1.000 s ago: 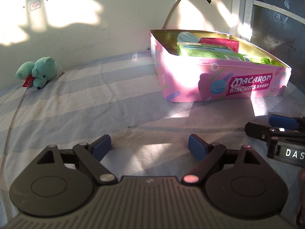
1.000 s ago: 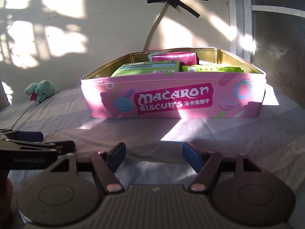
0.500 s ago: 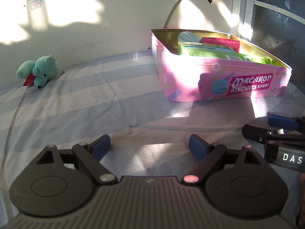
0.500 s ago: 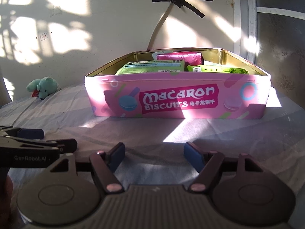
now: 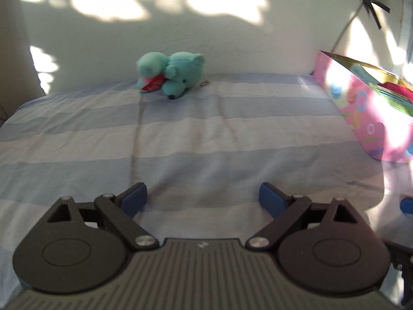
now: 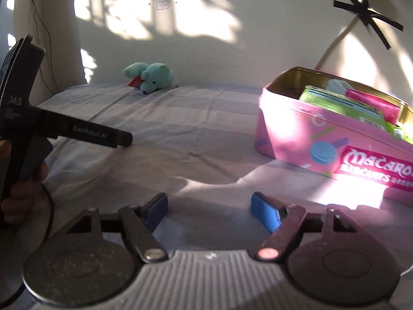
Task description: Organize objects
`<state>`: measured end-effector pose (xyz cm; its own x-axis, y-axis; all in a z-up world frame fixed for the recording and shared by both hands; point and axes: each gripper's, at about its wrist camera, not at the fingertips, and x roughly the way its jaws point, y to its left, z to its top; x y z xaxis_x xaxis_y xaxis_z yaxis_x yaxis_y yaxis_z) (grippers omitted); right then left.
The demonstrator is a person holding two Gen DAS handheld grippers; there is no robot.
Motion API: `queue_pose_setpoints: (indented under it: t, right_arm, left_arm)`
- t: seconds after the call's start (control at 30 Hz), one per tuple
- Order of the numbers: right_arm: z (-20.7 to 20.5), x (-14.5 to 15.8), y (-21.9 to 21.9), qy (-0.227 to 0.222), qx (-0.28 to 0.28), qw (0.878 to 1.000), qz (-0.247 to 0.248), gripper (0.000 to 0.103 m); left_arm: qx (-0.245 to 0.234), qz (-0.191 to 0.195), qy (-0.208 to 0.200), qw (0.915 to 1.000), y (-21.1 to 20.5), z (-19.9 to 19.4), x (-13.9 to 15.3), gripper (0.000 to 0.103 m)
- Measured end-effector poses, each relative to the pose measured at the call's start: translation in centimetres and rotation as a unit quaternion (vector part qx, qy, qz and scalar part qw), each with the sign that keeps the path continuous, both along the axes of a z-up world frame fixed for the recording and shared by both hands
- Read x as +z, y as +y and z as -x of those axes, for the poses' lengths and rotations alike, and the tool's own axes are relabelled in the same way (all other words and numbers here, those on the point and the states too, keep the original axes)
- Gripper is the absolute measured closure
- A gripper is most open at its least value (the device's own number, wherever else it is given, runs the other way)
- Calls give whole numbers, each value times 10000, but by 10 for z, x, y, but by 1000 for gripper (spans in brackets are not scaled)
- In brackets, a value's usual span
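Observation:
A teal plush bear (image 5: 171,78) lies on the striped sheet against the far wall; it also shows in the right wrist view (image 6: 151,78). A pink Macaron Biscuits tin (image 6: 333,139) stands at the right, holding green and red packets (image 6: 343,104); its corner shows in the left wrist view (image 5: 366,108). My left gripper (image 5: 204,200) is open and empty, pointing at the bear from well short of it. My right gripper (image 6: 209,210) is open and empty over the sheet. The left gripper's body (image 6: 85,135) appears at the left of the right wrist view.
The blue and white striped sheet (image 5: 206,139) covers the surface up to a pale wall. A cable taped with black strips (image 6: 366,13) runs down the wall behind the tin. A hand (image 6: 23,188) holds the left gripper's handle.
Both grippers have swung left: the bear now sits ahead of the left gripper and the tin has slid to the right in both views. Both stay open.

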<state>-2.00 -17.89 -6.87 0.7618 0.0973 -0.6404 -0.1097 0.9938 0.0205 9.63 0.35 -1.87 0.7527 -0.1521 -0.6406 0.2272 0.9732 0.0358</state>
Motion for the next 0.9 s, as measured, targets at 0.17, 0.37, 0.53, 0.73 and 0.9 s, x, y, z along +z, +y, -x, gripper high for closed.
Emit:
queue_pose_setpoints:
  t: [0.17,0.37,0.53,0.73,0.9]
  right_arm:
    - [-58,11,46,86,692,9975,-85,40]
    - [-174,40,62,-49,266,9930,-1152,41]
    - [-264,33,55,161,-548,9791,-1953,39]
    - [-326,-8,51,811,-785,9490,-2943,36]
    - [-307,10,61,360,-200,9685,-2455,59]
  left_arm:
    - [1453,679,-24,9871,69,-19,3,9]
    - [1934,917,-70,9768,77,-19,6,9]
    - [1547,774,-41,9849,63,-22,4,9]
    - [1564,951,2,9831,66,-26,4,8]
    - [1807,1217,6,9760,80,-29,6,9]
